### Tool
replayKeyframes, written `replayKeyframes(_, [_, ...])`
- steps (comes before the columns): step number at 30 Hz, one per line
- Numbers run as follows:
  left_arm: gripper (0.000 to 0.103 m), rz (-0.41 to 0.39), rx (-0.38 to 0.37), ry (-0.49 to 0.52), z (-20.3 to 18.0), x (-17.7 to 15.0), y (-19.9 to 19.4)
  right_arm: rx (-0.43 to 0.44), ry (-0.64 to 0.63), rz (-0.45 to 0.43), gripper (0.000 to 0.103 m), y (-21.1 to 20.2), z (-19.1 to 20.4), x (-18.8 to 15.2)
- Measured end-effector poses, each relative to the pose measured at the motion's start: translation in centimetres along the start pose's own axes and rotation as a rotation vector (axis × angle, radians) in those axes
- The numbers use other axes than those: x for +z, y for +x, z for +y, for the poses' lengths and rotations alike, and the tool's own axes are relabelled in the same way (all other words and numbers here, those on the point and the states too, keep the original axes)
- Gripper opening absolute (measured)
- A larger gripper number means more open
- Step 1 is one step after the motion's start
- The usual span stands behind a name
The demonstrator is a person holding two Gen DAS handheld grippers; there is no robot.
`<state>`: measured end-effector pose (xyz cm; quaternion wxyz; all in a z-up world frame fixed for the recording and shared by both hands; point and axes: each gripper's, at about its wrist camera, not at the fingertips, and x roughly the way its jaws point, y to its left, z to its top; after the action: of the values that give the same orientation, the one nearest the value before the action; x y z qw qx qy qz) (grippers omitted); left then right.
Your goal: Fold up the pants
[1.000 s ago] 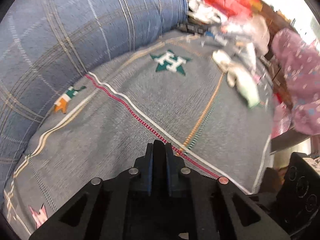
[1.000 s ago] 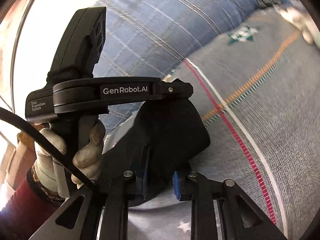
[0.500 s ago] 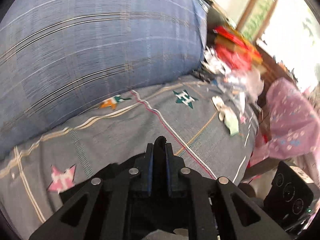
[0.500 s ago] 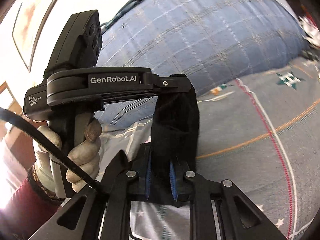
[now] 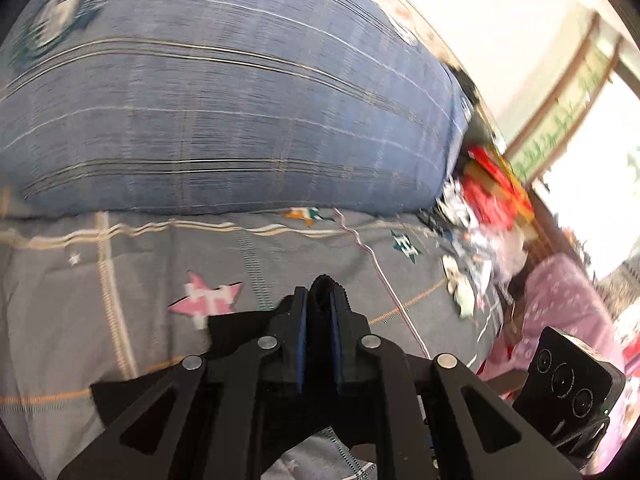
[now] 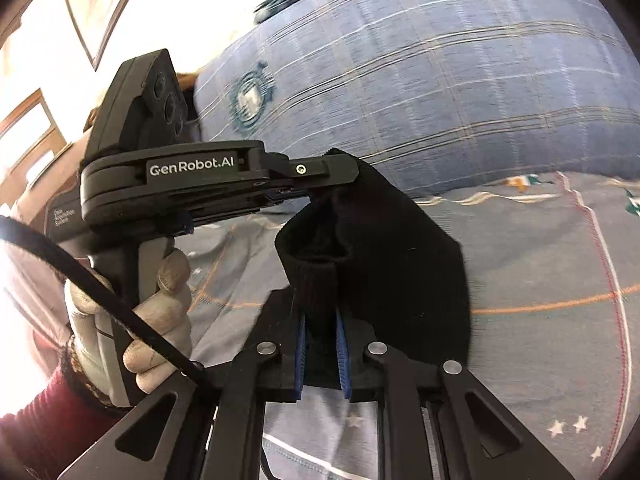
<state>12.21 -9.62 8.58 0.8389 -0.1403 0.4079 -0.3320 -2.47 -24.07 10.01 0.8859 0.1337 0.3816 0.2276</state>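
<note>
Both my grippers are clamped down right now. My left gripper (image 5: 319,312) has its blue-padded fingers (image 5: 301,344) pressed close together with black fabric pinched between them, pointing forward and slightly down. My right gripper (image 6: 320,336) is squeezed the same way, pads nearly parallel with cloth bunched in the gap. From the right camera you can see my left gripper (image 6: 320,168) side-on, held level up high, and my left hand (image 6: 132,320) in a worn white glove wrapped around its handle, dark red sleeve at the wrist.

Blue plaid pillow (image 5: 224,120) on gray star-print bedsheet (image 5: 100,280)
</note>
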Motion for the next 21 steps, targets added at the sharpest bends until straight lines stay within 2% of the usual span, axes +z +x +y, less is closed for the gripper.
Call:
replayKeyframes(3, [0.010, -0.035, 0.005, -0.073, 3.1, -0.5, -1.9, 0.031, -0.050, 0.032, 0.014, 1.7, 2.7, 0.5])
replayKeyframes(5, [0.010, -0.049, 0.015, -0.119, 5.4, -1.2, -2.9, 0.057, -0.072, 0.053, 0.010, 2.6, 4.0, 0.6])
replayKeyframes(9, [0.010, -0.062, 0.009, -0.195, 9.1, -2.7, -4.0, 0.064, -0.138, 0.110, 0.010, 5.6, 7.0, 0.3])
replayKeyframes(14, [0.010, -0.074, -0.003, -0.290, 13.2, -5.1, -4.7, 0.071, -0.124, 0.218, 0.009, 10.5, 7.9, -1.1])
replayKeyframes(21, [0.010, -0.121, -0.005, -0.368, 16.4, -7.5, -7.0, 0.091, -0.167, 0.295, 0.009, 13.7, 10.5, -1.9])
